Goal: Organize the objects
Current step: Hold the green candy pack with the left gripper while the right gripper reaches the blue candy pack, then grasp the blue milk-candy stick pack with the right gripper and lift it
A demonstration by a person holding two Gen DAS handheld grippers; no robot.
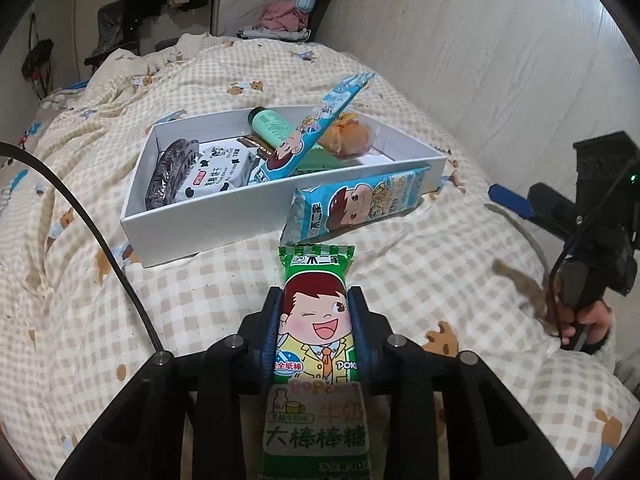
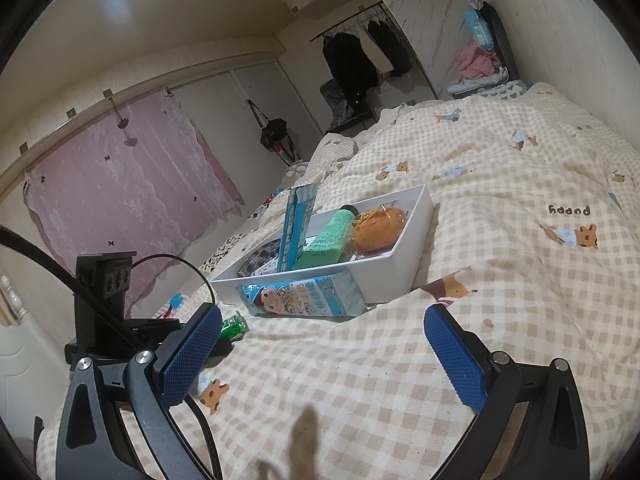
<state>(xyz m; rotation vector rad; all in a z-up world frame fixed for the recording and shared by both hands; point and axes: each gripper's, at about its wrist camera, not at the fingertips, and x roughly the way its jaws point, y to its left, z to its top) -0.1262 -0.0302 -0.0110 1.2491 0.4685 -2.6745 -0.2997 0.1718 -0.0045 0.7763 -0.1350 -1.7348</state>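
A bedroom: a bed [image 1: 400, 280] under a checked quilt with little bears, a pink curtain and hanging clothes behind. On the quilt sits a white box [image 1: 224, 220] already holding a wipes pack, a green tube, a bun in clear wrap and a blue candy packet [image 1: 316, 132] leaning up over its rim. A second blue packet [image 1: 360, 204] lies on the quilt, touching the box's near wall.

The left tool [image 1: 316, 328] is clenched on a green candy packet [image 1: 316, 320], its blue pads pressing the two long edges around the middle, just short of the box. The right tool [image 2: 324, 356] is released, its pads wide apart with nothing between them, held low over the quilt.

The green packet is likely light, a thin crinkly film around something small and hard inside. The film probably slides and buckles, so a grip across the middle, where the contents give the pads something firm, seems safer than the flat sealed ends. The blue packet on the quilt should handle alike; its free long edges look reachable.
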